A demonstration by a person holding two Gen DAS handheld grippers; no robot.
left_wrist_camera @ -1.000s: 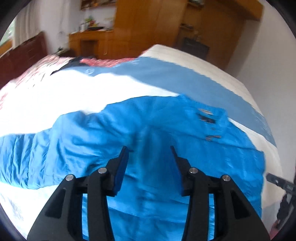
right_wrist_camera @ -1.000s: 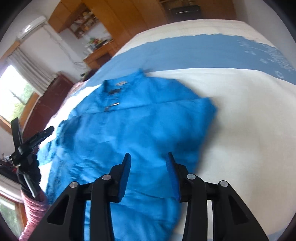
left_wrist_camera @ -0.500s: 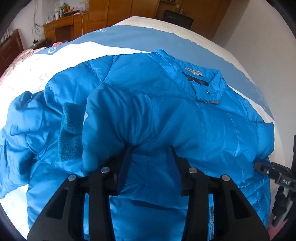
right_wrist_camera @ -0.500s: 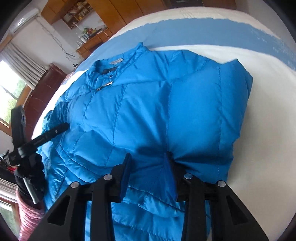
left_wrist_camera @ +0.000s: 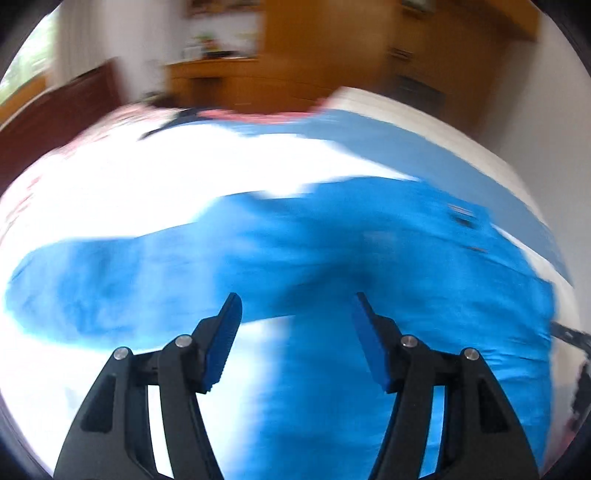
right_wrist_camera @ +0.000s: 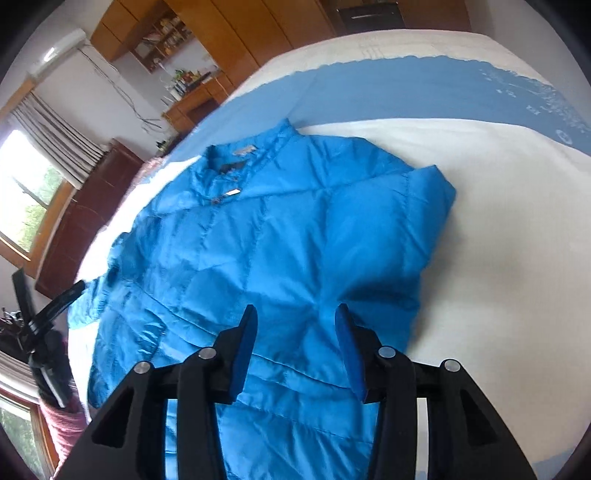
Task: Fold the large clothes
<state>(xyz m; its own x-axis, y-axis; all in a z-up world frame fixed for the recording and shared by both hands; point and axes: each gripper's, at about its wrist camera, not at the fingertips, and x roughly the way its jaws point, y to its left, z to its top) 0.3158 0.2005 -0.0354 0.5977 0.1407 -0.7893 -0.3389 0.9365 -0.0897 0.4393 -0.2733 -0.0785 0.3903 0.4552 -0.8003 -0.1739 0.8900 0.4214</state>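
A bright blue puffer jacket lies front up on the bed, collar at the far end. In the right wrist view its right sleeve is folded in, leaving a straight edge. My right gripper is open and empty above the lower body of the jacket. In the blurred left wrist view the jacket shows one sleeve stretched out to the left. My left gripper is open and empty above the jacket near that sleeve's armpit. The left gripper also shows in the right wrist view at the left.
The bed has a white cover with a blue band across its far end. A dark wooden headboard and a window lie to the left. Wooden cupboards and a desk stand beyond the bed.
Both grippers have let go of the jacket, opened and lifted back. The left one has swung left, and the left sleeve now lies stretched out on the bed.
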